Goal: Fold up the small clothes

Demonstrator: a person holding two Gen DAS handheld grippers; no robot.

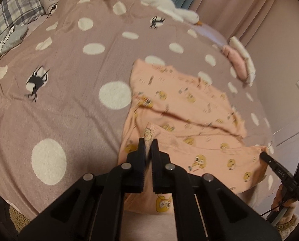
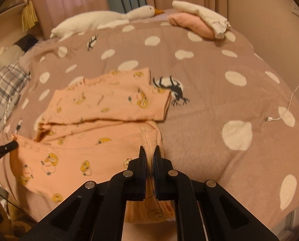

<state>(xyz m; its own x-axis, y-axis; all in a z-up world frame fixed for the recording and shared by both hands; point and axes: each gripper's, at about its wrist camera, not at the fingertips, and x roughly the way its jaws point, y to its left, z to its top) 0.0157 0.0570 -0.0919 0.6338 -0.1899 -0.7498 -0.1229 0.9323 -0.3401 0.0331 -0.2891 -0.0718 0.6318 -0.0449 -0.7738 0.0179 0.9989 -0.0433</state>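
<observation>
With the left gripper (image 1: 148, 141) and right gripper (image 2: 149, 148) each clamped on a near corner of the peach garment (image 1: 181, 108) on the bed (image 1: 69, 60), uneven lifting could skew the fold or slip the thin hem free.

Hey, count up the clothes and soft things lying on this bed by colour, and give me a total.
Peach printed garment, held by the left claw and right claw: 1
Pink folded garment: 1
White folded garment: 1
White goose plush: 1
Plaid bedding piece: 1
Total: 5
</observation>
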